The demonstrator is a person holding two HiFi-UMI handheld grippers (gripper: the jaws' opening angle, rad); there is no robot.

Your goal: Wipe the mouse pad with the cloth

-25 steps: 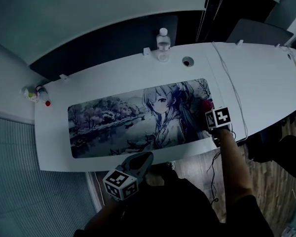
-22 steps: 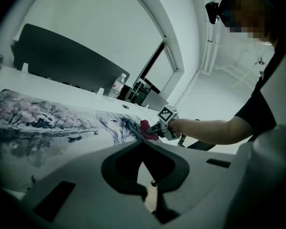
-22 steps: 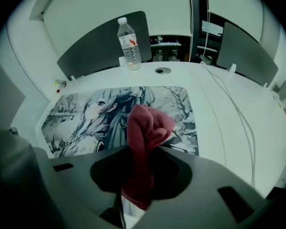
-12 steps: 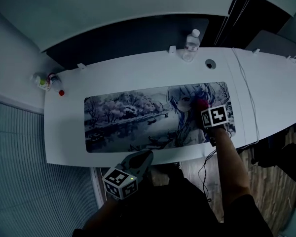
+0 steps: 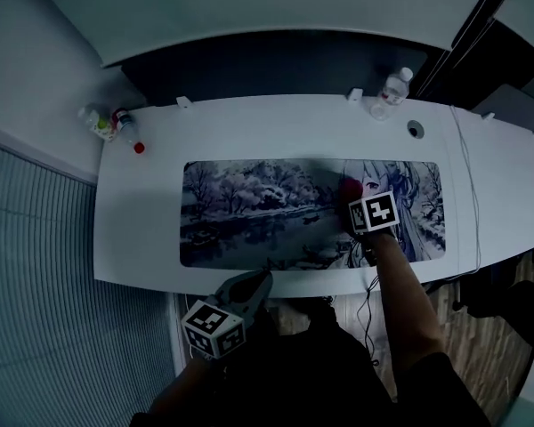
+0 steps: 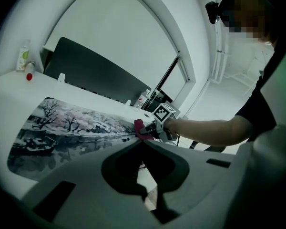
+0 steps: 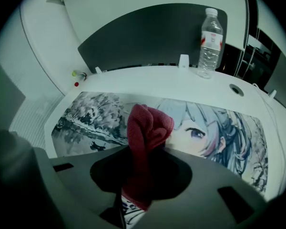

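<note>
- Mouse pad: a long printed mat that lies flat along the white worktop. It covers most of the worktop's middle. A grey landscape with trees and water fills its left part, and a drawn figure's face fills its right part.
- Cloth: dark red and bunched into a thick fold. It sits on the pad's right half, where the landscape meets the drawn face.
- Right claw: clamped on the cloth. The fold sticks out ahead of the jaws and a flap hangs down between them. In the head view the claw is over the pad with the person's forearm reaching in from the near edge.
- Left claw: its jaws are together with nothing between them. It is held off the worktop, below the near edge and close to the person's body, well apart from the pad.
- Water bottle: clear, upright, at the far edge of the worktop towards the right, off the pad.
- Round cable hole: just beside the bottle, between it and the pad's right end.
- Two small bottles: at the far-left corner, with a small red thing next to them.
- Thin cable: runs across the worktop past the pad's right end.
- Dark panel: stands behind the worktop's far edge.
</note>
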